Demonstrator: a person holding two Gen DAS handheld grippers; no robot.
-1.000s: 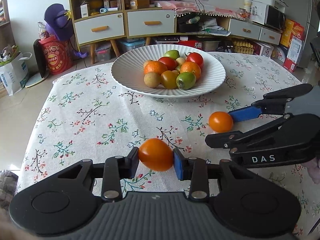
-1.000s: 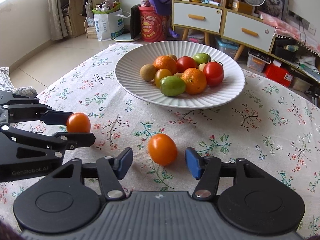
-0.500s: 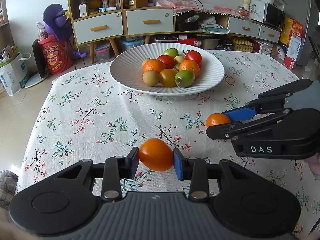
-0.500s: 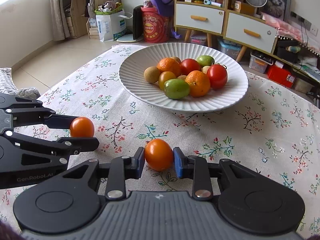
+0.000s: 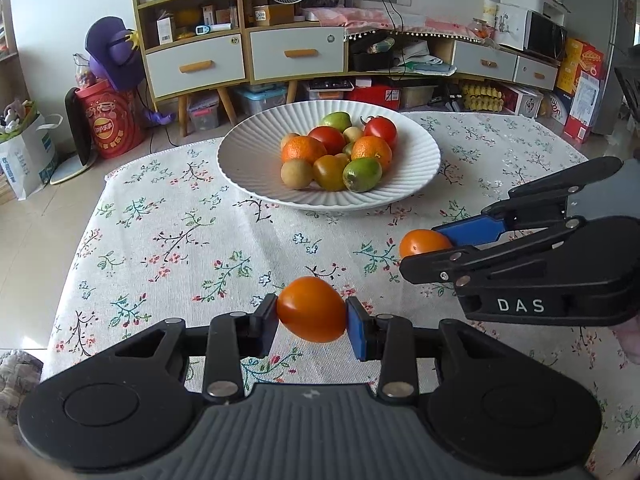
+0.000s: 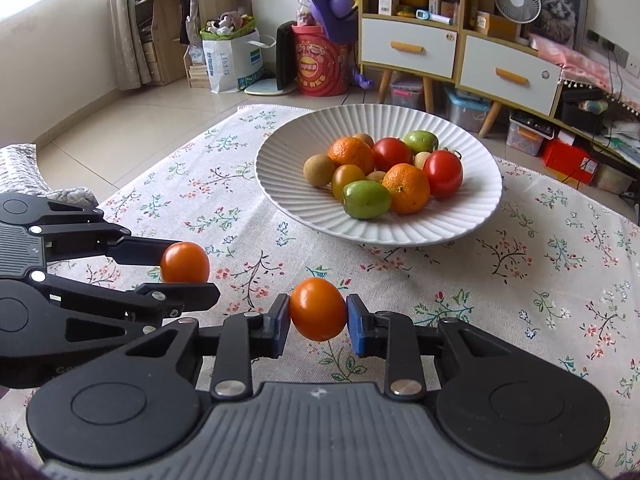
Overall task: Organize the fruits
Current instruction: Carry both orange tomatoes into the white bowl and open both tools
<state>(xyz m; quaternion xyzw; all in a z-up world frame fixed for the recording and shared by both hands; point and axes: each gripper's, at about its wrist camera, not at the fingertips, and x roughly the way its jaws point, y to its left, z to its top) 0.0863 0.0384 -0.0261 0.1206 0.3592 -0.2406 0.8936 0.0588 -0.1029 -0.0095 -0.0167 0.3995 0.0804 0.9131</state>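
My left gripper (image 5: 312, 322) is shut on an orange tomato (image 5: 311, 309) and holds it above the floral tablecloth. It also shows in the right wrist view (image 6: 176, 276), with its tomato (image 6: 185, 262). My right gripper (image 6: 318, 322) is shut on a second orange tomato (image 6: 318, 309); it shows in the left wrist view (image 5: 424, 258), with its tomato (image 5: 422, 242). A white ribbed plate (image 5: 248, 160) (image 6: 476, 216) beyond both holds several fruits: oranges, red tomatoes, green and yellow ones.
The table (image 5: 160, 232) has a floral cloth; its left and far edges drop to a tiled floor. Cabinets (image 5: 244, 60), a red drum (image 5: 108, 120) and boxes stand behind the table.
My right gripper closed on the second orange tomato and lifted it off the cloth. Both grippers have moved a little toward the plate.
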